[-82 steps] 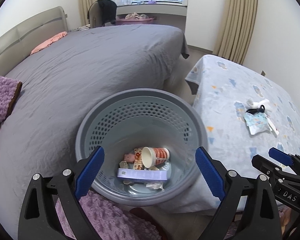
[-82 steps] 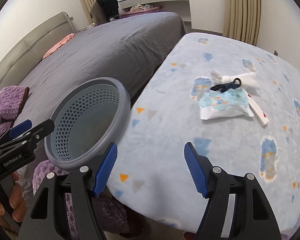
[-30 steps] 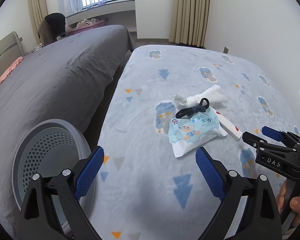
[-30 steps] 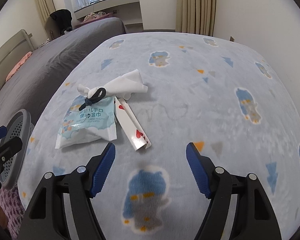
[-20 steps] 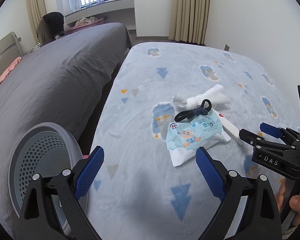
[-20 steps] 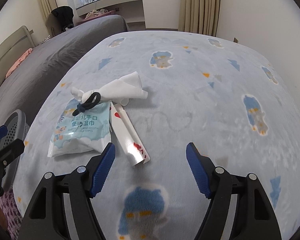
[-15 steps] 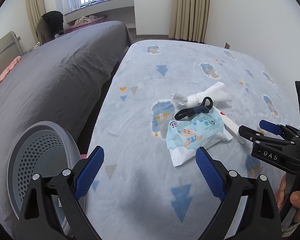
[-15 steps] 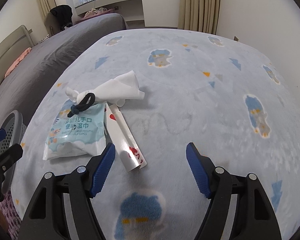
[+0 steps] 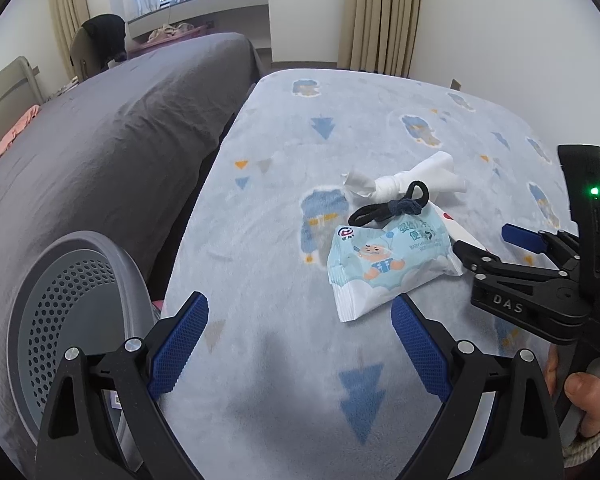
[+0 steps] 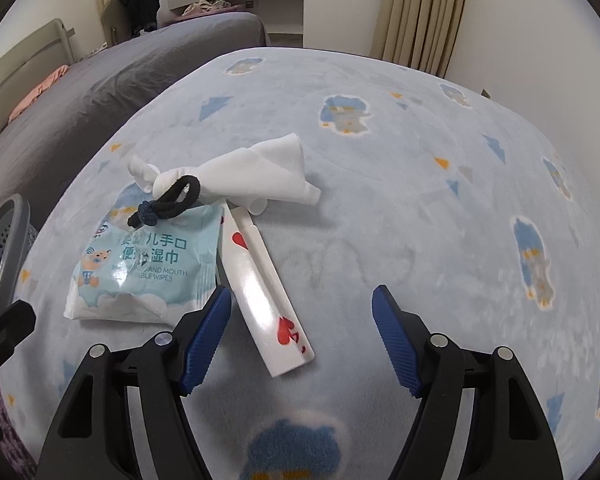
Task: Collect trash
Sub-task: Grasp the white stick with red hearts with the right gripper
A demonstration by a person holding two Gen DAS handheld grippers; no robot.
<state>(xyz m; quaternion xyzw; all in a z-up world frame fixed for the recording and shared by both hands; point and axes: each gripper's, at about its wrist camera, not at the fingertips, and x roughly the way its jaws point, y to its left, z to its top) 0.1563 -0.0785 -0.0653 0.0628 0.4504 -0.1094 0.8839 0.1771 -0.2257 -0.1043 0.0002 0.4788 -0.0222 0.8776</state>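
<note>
1. The right hand-held gripper (image 10: 302, 330) hangs wide apart and empty over a white heart-printed wrapper (image 10: 266, 292) on the blue bed (image 10: 400, 220).
2. The left hand-held gripper (image 9: 300, 342), also spread and empty, is near the wipes packet (image 9: 384, 264).
3. The grey basket (image 9: 60, 304) sits beside the bed.

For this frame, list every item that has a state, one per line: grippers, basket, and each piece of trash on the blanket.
Left gripper: open, empty, above the blanket.
Right gripper: open, empty, white wrapper's near end between its fingers.
Basket: upright beside the bed; contents mostly hidden.
Wipes packet: flat on the blanket, untouched.
Hair tie: lying across packet and tissue.
Tissue: twisted, lying loose.
White wrapper: flat, untouched.
</note>
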